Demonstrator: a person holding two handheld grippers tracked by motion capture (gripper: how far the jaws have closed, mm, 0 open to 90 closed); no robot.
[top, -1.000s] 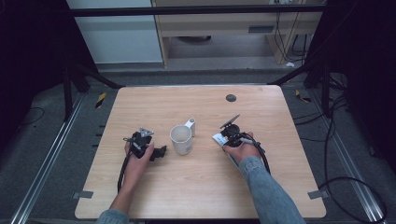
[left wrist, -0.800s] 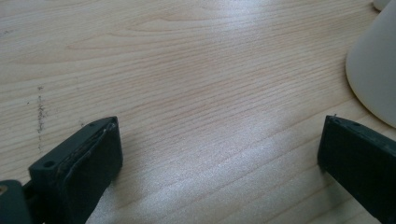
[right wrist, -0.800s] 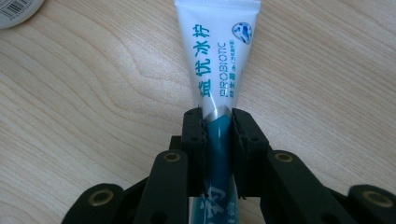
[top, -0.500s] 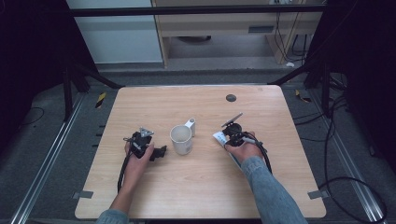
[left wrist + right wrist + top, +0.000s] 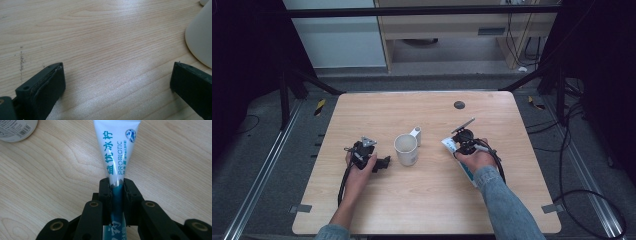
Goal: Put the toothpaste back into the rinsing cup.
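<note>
A white and blue toothpaste tube (image 5: 117,147) lies flat on the wooden table (image 5: 422,200), right of the middle. My right gripper (image 5: 117,186) is shut on it, pads pressing both sides of the tube about halfway along. From the high view, the right gripper (image 5: 458,146) sits over the tube (image 5: 468,176), held by a hand with a denim sleeve. A white mug (image 5: 406,149) stands upright at the table's middle. My left gripper (image 5: 386,162) rests left of the mug, pointing at it. Its jaws stand wide apart, with bare wood between the left gripper (image 5: 117,80) fingers and the mug (image 5: 201,37) at the right.
A small white object (image 5: 416,134) sits just behind the mug. A round thing with a barcode label (image 5: 15,128) lies ahead-left of the tube in the right gripper view. A dark round hole (image 5: 459,105) marks the far part of the tabletop. Dark frame and cables surround the table.
The right hand has shifted slightly on the tube. The left hand, the mug and the tube stay where they were.
</note>
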